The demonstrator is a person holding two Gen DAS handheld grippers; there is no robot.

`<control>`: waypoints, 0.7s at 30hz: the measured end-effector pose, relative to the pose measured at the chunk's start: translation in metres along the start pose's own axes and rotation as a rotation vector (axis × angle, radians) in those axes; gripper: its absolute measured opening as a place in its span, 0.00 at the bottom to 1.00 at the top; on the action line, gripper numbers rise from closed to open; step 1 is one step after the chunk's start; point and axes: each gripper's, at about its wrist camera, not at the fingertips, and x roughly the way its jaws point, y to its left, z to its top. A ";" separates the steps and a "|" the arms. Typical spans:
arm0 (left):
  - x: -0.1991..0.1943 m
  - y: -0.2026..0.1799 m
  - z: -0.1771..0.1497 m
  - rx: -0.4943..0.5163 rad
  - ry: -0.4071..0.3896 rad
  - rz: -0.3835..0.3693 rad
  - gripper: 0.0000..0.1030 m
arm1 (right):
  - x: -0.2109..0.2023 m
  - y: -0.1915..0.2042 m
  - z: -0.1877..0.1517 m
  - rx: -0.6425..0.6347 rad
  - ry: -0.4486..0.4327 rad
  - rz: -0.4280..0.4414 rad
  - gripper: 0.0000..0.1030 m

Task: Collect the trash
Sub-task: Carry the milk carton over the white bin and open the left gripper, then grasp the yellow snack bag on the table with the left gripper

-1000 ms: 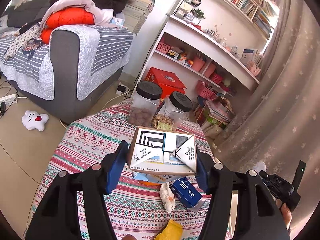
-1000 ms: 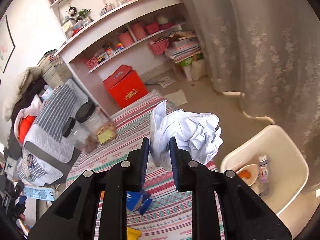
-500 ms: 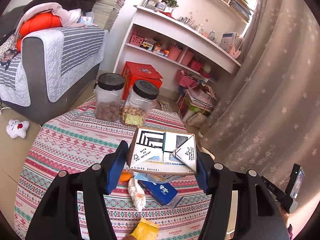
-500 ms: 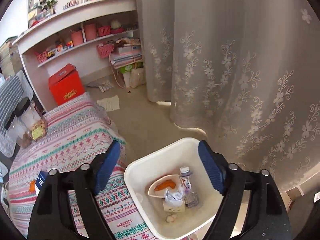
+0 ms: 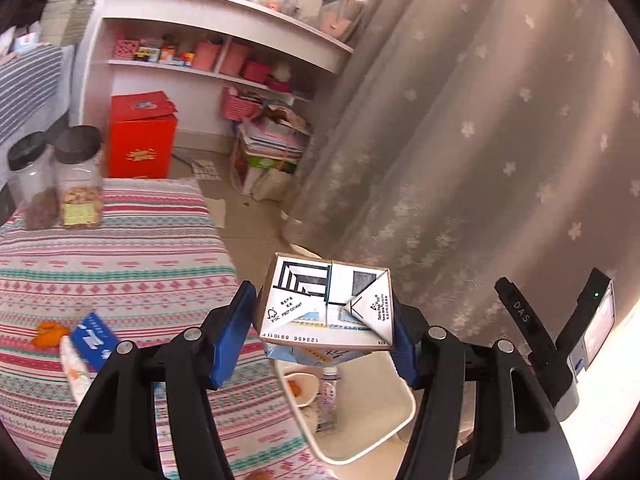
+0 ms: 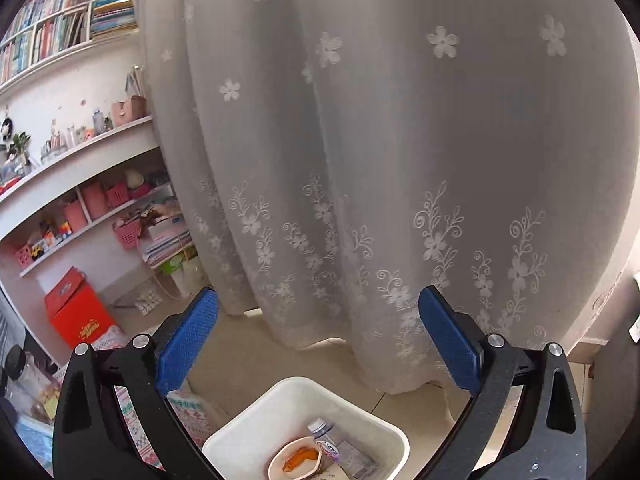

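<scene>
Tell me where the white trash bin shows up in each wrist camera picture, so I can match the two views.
Left wrist view: the white trash bin sits at bottom centre, partly hidden behind the held carton, beside the striped tablecloth.
Right wrist view: the bin is at the bottom edge, centre, below the floral curtain.
Shared landmark: the red box on the floor by the shelves.

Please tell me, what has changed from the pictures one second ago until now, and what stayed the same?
The right gripper let go of the crumpled white paper; its jaws are opening, with nothing between them, above the white bin. The left gripper swung from over the table toward the bin. Unchanged: it keeps the carton clamped; the jars stand on the table.
</scene>
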 end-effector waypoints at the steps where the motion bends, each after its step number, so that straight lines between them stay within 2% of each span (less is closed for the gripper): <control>1: 0.015 -0.014 -0.002 0.003 0.032 -0.025 0.60 | 0.001 -0.004 0.001 0.016 0.002 -0.005 0.93; 2: 0.031 -0.028 -0.005 0.008 0.079 -0.046 0.62 | 0.001 -0.006 0.000 0.028 0.002 -0.012 0.93; 3: 0.046 -0.041 -0.009 0.021 0.131 -0.053 0.74 | 0.001 -0.009 0.001 0.037 0.004 -0.018 0.93; 4: 0.055 -0.050 -0.014 0.038 0.167 -0.049 0.79 | 0.002 -0.010 0.001 0.042 0.009 -0.019 0.93; 7: 0.057 -0.057 -0.024 0.110 0.238 -0.032 0.80 | 0.005 -0.007 -0.002 0.039 0.045 0.000 0.93; 8: 0.054 -0.052 -0.026 0.155 0.266 0.006 0.81 | 0.006 -0.005 -0.003 0.032 0.062 0.016 0.93; 10: 0.048 -0.032 -0.031 0.271 0.349 0.138 0.84 | 0.007 0.004 -0.006 0.011 0.087 0.050 0.93; 13: 0.046 0.021 -0.052 0.376 0.549 0.346 0.84 | 0.004 0.019 -0.008 -0.012 0.104 0.099 0.93; 15: 0.042 0.063 -0.073 0.355 0.687 0.442 0.84 | 0.003 0.031 -0.012 -0.037 0.132 0.140 0.93; 17: 0.033 0.103 -0.096 0.302 0.776 0.515 0.84 | 0.001 0.043 -0.017 -0.049 0.165 0.180 0.93; 19: 0.022 0.134 -0.116 0.239 0.815 0.561 0.84 | -0.001 0.057 -0.023 -0.078 0.191 0.212 0.93; 21: 0.015 0.156 -0.127 0.171 0.825 0.572 0.84 | -0.004 0.070 -0.029 -0.103 0.204 0.233 0.93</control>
